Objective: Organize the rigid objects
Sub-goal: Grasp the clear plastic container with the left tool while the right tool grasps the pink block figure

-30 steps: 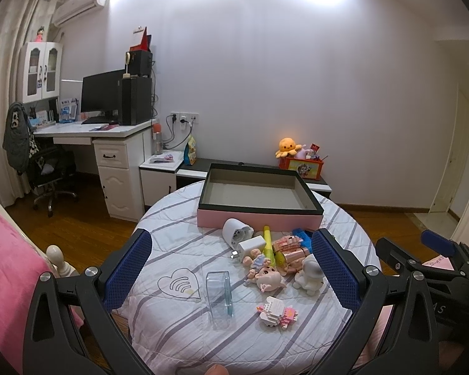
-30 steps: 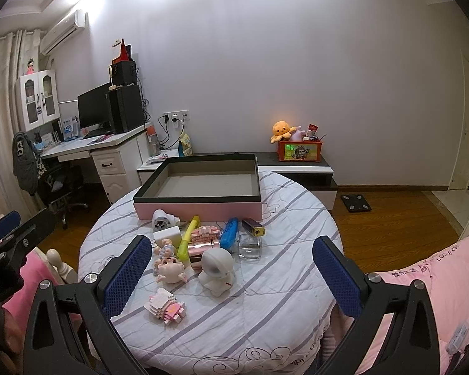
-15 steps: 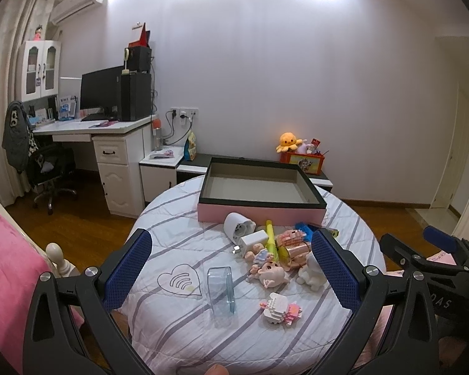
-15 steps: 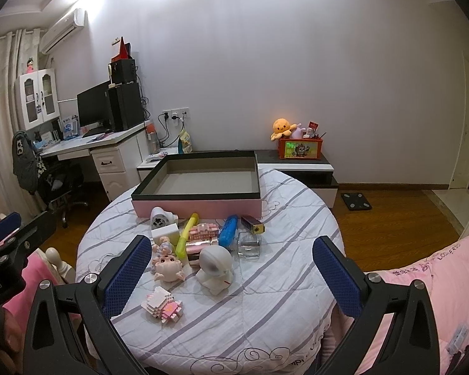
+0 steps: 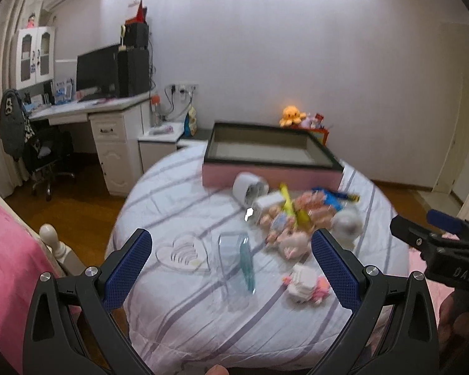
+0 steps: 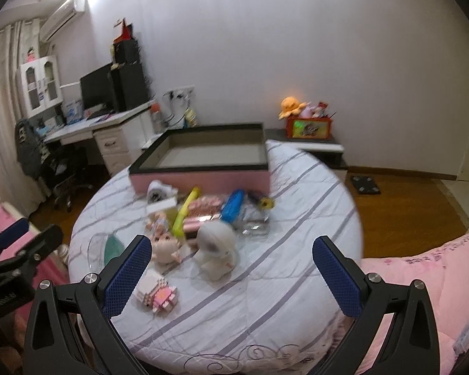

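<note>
the pink box (image 6: 203, 181) with the dark rim sits at the far side of the round table (image 6: 281, 281), and as far as i can see it has nothing in it, so i judge the sorting has not started. everything rigid lies loose in a cluster just in front of the box: a white cup-like thing on its side (image 5: 250, 187), a yellow stick (image 6: 186, 211), a blue piece (image 6: 233, 204), small dolls (image 6: 164, 245), a white round-headed figure (image 6: 215, 248) and a pink-and-white block figure (image 6: 156, 293) nearest me. a clear glass block (image 5: 236, 257) lies apart to the left, beside a heart-shaped plate (image 5: 184, 251). both views are blurred, so finer detail is lost.

my left gripper (image 5: 231, 270) is spread wide and grips nothing; the glass block lies between its fingers in the view, but it hangs short of the table. my right gripper (image 6: 231, 273) is equally wide and empty, lined up toward the white figure. all the pieces are left to move, i reckon.
</note>
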